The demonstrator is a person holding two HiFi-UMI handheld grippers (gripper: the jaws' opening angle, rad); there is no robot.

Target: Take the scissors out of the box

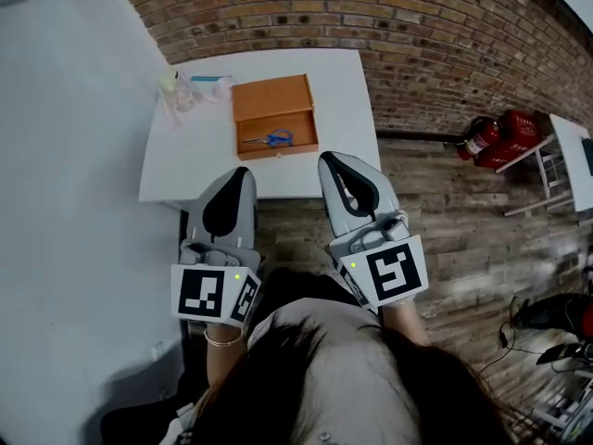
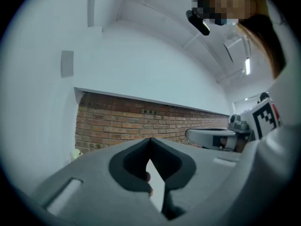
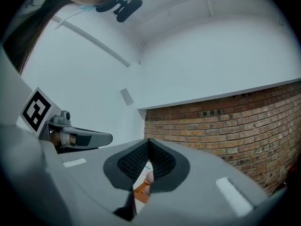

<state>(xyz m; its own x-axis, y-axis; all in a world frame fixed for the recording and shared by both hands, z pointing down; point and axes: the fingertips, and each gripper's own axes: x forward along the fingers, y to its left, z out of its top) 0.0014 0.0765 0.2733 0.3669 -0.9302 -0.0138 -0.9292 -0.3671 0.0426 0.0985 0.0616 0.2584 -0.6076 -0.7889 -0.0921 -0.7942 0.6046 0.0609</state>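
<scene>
— Two grippers sit nearest, level and side by side. How do their jaws stand?

— The left gripper [image 2: 150, 140] has its jaws closed tip to tip with nothing between them. The right gripper [image 3: 148, 141] is the same, closed and empty. From the head view both tips reach about the near edge of the white counter [image 1: 199, 156] and are apart from the box.

— Where are the scissors?

— The scissors [image 1: 275, 139] lie inside the open wooden box [image 1: 271, 95], blue handles to the right. The box stands on the counter's right half with its lid swung toward the far side.

— Anything further back?

— Some clear plastic things [image 1: 185, 89] sit at the far left corner; I can't tell what they are. Behind is a brick wall [image 1: 417, 26], with red fire extinguishers [image 1: 486, 137] at its foot on the right.
</scene>
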